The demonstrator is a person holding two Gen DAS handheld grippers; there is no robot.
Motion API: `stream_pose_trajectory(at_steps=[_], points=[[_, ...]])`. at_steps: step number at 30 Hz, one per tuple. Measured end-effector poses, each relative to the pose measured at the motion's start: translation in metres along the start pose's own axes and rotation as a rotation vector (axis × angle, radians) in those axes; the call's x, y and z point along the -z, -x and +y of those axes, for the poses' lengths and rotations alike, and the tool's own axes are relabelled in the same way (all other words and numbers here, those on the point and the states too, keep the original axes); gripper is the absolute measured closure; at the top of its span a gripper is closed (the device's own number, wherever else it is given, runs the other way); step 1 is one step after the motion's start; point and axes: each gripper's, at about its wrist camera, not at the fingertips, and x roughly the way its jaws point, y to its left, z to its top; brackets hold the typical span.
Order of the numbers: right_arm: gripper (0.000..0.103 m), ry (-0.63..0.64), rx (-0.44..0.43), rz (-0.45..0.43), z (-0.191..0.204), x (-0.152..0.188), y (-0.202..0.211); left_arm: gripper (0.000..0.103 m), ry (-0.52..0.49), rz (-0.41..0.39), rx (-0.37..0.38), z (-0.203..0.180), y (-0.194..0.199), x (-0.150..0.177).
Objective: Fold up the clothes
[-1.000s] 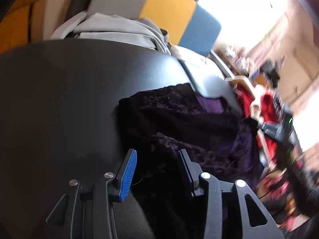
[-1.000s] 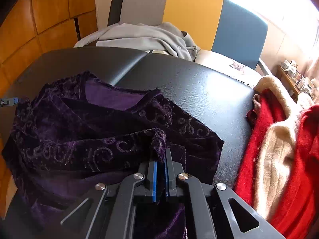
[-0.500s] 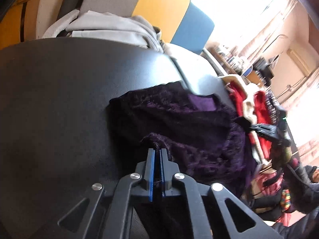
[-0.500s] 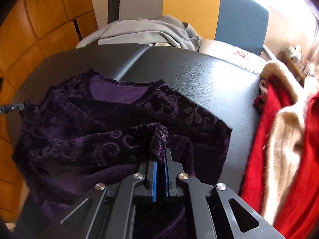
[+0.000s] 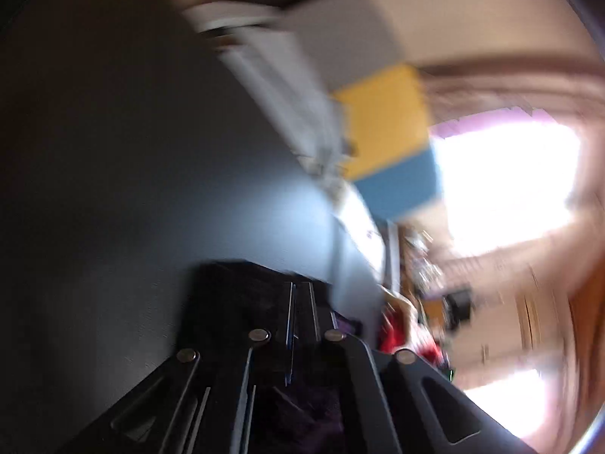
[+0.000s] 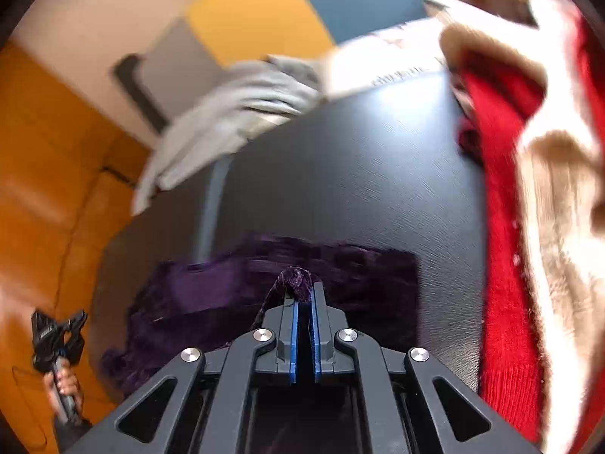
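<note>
On the black padded table (image 6: pixel 359 174) lies a dark purple velvet top (image 6: pixel 211 295), spread from about eight o'clock toward the middle of the right wrist view. At six o'clock there the right gripper (image 6: pixel 304 302) has a bunched fold of the top between its blue pads; its jaws are opening, a narrow gap showing lower down, with cloth at the tips. The left gripper (image 5: pixel 300 302), seen in its own heavily blurred view at six o'clock, has its jaws pressed together on the dark cloth of the same top (image 5: pixel 234 295). Far out at eight o'clock in the right view, a hand (image 6: pixel 62 382) grasps that left gripper's handle. A red and cream sweater (image 6: pixel 503 227) fills three o'clock, and a grey garment (image 6: pixel 234 109) lies at eleven o'clock, before a grey, yellow and blue chair (image 6: pixel 257 11).
</note>
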Motion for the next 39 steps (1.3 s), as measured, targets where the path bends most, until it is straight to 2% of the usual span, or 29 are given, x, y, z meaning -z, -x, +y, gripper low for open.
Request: stream_pose_trajectory(at_steps=[2,4,5,6,10,13,14,15,16,19,22,24,27,29,31,32,35,37,39], points=[[0.090,-0.013,0.014,0.003,-0.007,0.002,-0.007,0.102,-0.014,0.007,-0.046,0.006,-0.004,0.000],[0.065,-0.018,0.020,-0.004,-0.012,0.004,-0.009,0.093,-0.057,0.027,-0.079,0.008,-0.006,0.003],[0.046,-0.005,0.022,-0.019,-0.011,0.005,-0.003,0.087,-0.124,0.059,-0.076,0.000,-0.003,0.009],[0.041,0.011,0.026,-0.035,-0.011,0.007,0.002,0.085,-0.181,0.086,-0.074,-0.007,0.000,0.015],[0.041,0.096,0.030,-0.097,0.003,0.017,0.029,0.079,-0.359,0.147,-0.096,-0.029,0.017,0.045],[0.037,0.184,-0.008,-0.133,0.023,0.029,0.046,0.076,-0.386,0.163,-0.101,-0.030,0.029,0.063],[0.031,0.214,-0.024,-0.136,0.030,0.033,0.049,0.075,-0.375,0.173,-0.088,-0.027,0.031,0.068],[0.025,0.239,-0.068,-0.113,0.038,0.039,0.050,0.071,-0.363,0.185,-0.075,-0.025,0.031,0.071],[0.023,0.252,-0.118,-0.079,0.044,0.046,0.049,0.068,-0.354,0.195,-0.069,-0.022,0.030,0.073],[0.023,0.236,-0.287,0.025,0.065,0.064,0.033,0.065,-0.341,0.197,-0.074,-0.017,0.026,0.076],[0.023,0.148,-0.456,0.129,0.081,0.077,0.004,0.063,-0.406,0.200,-0.085,-0.027,0.017,0.083],[0.023,0.086,-0.490,0.172,0.086,0.083,-0.016,0.063,-0.488,0.214,-0.120,-0.038,0.007,0.087],[0.021,0.002,-0.519,0.216,0.088,0.090,-0.041,0.063,-0.529,0.229,-0.155,-0.045,-0.008,0.086],[0.021,-0.046,-0.527,0.233,0.087,0.093,-0.054,0.065,-0.531,0.210,-0.171,-0.045,-0.012,0.082],[0.021,-0.074,-0.533,0.245,0.086,0.095,-0.062,0.068,-0.477,0.170,-0.176,-0.037,-0.013,0.073],[0.020,-0.085,-0.540,0.248,0.087,0.099,-0.065,0.073,-0.442,0.161,-0.165,-0.033,-0.012,0.069],[0.011,-0.072,-0.532,0.254,0.097,0.102,-0.070,0.078,-0.398,0.169,-0.134,-0.025,-0.014,0.066],[0.004,-0.058,-0.530,0.266,0.106,0.104,-0.073,0.085,-0.409,0.188,-0.123,-0.025,-0.016,0.070],[0.001,-0.053,-0.558,0.314,0.121,0.106,-0.079,0.096,-0.424,0.190,-0.128,-0.029,-0.015,0.076]])
